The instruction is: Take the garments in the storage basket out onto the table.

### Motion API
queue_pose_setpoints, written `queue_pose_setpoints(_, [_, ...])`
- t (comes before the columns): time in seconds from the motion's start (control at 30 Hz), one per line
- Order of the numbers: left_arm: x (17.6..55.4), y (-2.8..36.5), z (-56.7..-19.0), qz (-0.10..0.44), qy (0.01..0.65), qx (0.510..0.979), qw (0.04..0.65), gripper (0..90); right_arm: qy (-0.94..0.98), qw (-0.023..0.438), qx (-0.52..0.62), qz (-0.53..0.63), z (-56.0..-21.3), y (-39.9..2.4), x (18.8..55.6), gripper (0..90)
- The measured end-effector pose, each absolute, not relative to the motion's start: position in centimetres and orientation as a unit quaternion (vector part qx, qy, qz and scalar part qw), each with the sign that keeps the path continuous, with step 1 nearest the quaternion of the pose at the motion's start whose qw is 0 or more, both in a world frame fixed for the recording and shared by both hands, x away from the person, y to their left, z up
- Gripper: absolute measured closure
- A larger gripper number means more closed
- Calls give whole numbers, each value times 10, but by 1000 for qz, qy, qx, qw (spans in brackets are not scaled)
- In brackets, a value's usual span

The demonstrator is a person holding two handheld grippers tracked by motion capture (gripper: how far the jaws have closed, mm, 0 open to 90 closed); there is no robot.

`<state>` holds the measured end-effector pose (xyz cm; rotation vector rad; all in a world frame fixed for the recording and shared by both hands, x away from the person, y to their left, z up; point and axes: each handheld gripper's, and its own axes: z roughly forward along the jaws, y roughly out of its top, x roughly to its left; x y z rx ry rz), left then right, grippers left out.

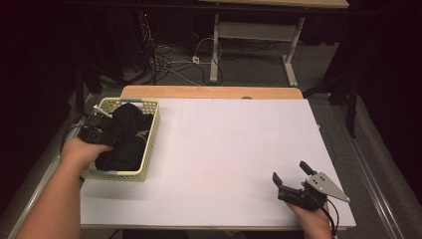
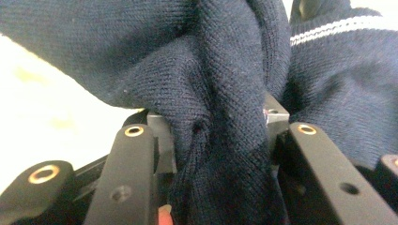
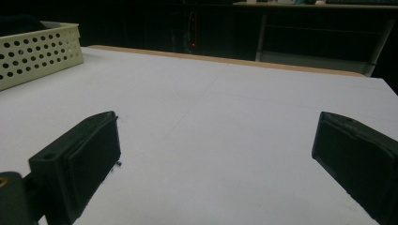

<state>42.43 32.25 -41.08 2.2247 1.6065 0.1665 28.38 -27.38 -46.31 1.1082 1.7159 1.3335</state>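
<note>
Over in the pale yellow basket [image 1: 149, 144] at the table's left edge, the left gripper [image 1: 102, 130] is buried in a dark navy knitted garment [image 2: 211, 93], and the left gripper view puts it beyond doubt: a thick fold of knit is bunched right between the two black jaws, pinched there, with a thin white stripe [image 2: 338, 29] running across the cloth further off. That's a grip on a gathered ridge of fabric, which looks like the sensible way to get purchase on something this soft and shapeless, judging it as the start of a lift out of the basket. The bulk of the garment sits heaped inside the basket walls. Down at the near right of the white table [image 1: 224, 149], the right gripper [image 1: 291, 178] rests low with its jaws spread wide and nothing between them, facing across the bare surface toward the basket, seemingly parked and ready to take a share of the cloth
</note>
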Motion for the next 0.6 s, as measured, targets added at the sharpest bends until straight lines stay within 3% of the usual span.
queue_pose_setpoints(0.6, [429, 320, -426, 52, 577, 793, 189, 527, 665, 342, 424, 510, -466, -272, 285, 19])
